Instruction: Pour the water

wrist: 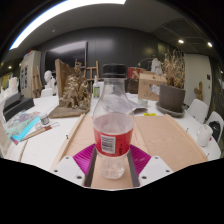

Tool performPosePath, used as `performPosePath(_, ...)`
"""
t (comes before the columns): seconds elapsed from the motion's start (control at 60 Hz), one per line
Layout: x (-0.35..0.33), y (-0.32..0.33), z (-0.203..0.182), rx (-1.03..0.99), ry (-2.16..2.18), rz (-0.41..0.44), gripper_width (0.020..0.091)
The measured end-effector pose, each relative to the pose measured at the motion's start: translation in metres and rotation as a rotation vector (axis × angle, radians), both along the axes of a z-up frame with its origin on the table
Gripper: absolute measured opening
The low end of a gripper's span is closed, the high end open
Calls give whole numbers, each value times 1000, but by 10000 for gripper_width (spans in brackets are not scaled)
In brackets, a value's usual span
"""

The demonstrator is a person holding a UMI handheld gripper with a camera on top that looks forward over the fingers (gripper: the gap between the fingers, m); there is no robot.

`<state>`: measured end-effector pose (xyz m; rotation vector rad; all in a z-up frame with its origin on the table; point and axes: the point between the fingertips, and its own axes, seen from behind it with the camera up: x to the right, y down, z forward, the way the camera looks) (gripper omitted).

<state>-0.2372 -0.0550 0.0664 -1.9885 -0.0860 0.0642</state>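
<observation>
Pads [84, 157] on both fingers sit nearest, magenta, flanking the lower body of a clear plastic bottle [112, 125] — gripper [111, 160] appears clenched on it, pads against the sides below the red label [112, 139], though actual squeeze is hard to confirm. Bottle is upright between the fingers, dark cap [114, 71] on, liquid level not readable. Judgement: thin-walled plastic, light to moderate weight, walls will flex under pressure and could be slick; holding around the label or just under it is sensible — low enough for control, firm part of the body. Cap looks on, so pouring can't happen until it's off. No receiving cup can be made out. Beyond the fingers, a pale wooden tabletop [170, 140]; further off ahead and to the right, a potted plant [172, 92]; ahead and to the left, a brown carved figure [70, 88] plus some small clutter.
</observation>
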Motion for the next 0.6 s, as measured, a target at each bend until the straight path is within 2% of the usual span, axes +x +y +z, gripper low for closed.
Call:
performPosePath(0.017, 1, 1, 0, 4, -1, -1, 505)
performPosePath(0.033, 1, 2, 1, 9, -3, -4, 481)
performPosePath(0.067, 1, 2, 1, 14, 0, -6, 461)
performPosePath(0.217, 1, 1, -1, 14, 19, 10, 276)
performPosePath(0.283, 0, 0, -1, 8, 26, 21, 248)
performPosePath(0.4, 5, -1, 7, 13, 37, 23, 247)
performPosePath(0.6, 39, -3, 76, 41, 232, 5, 246)
